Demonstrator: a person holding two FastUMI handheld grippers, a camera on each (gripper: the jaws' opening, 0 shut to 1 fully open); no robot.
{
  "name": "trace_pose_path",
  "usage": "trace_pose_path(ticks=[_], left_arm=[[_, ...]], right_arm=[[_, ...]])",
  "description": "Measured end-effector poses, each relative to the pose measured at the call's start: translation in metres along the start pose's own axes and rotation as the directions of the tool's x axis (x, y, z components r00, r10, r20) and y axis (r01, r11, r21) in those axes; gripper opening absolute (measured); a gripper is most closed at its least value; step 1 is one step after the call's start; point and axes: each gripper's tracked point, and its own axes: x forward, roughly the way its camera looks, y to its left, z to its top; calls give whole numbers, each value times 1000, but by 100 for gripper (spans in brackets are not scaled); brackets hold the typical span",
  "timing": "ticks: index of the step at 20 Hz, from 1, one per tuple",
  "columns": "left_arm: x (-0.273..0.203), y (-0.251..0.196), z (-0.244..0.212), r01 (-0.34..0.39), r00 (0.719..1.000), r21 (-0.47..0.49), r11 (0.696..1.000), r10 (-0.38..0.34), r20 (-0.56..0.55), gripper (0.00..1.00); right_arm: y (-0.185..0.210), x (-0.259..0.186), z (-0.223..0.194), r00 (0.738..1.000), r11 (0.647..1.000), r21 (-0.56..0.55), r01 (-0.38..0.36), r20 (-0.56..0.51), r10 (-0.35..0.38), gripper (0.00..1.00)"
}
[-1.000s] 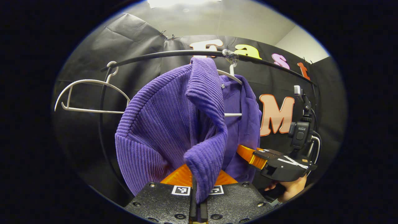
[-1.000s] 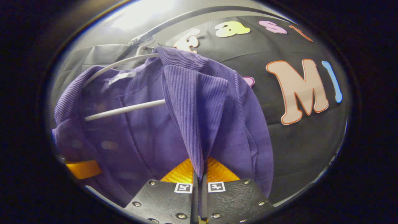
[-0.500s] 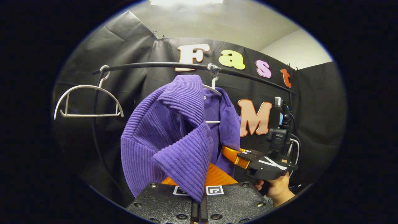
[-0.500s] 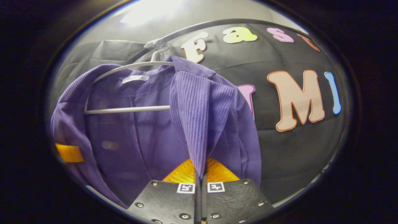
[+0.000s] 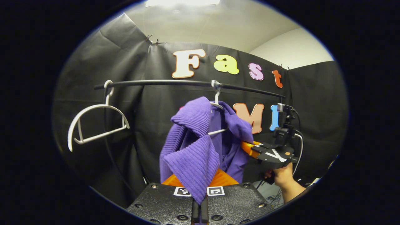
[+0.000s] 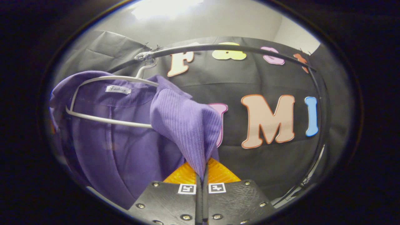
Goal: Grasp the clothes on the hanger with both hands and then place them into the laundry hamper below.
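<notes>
A purple ribbed sweater (image 5: 200,147) hangs on a white hanger (image 6: 106,118) hooked over a black rail (image 5: 175,82). The left hand-held gripper (image 5: 200,206) has its fingers closed tight on a fold of one shoulder; the right hand-held gripper (image 6: 202,200) pinches the other (a hand (image 5: 282,176) grips it, seen in the left gripper view). The far sleeve is blurred, possibly slipping off. An empty white hanger (image 5: 93,125) hangs further along the rail.
</notes>
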Motion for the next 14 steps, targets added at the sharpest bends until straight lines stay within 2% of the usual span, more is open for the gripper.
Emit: trace_pose_path(ticks=[7,12,14], left_arm=[[4,68,34,-132,991,69,989,130,42,4],[13,85,54,-166,983,110,980,156,94,4],[18,89,71,-173,979,97,980,160,127,4]], right_arm=[[-23,5,50,990,991,-64,113,93,-107,0],[-22,23,75,981,982,-109,152,135,-137,0],[-28,32,80,978,980,-107,169,138,-154,0]])
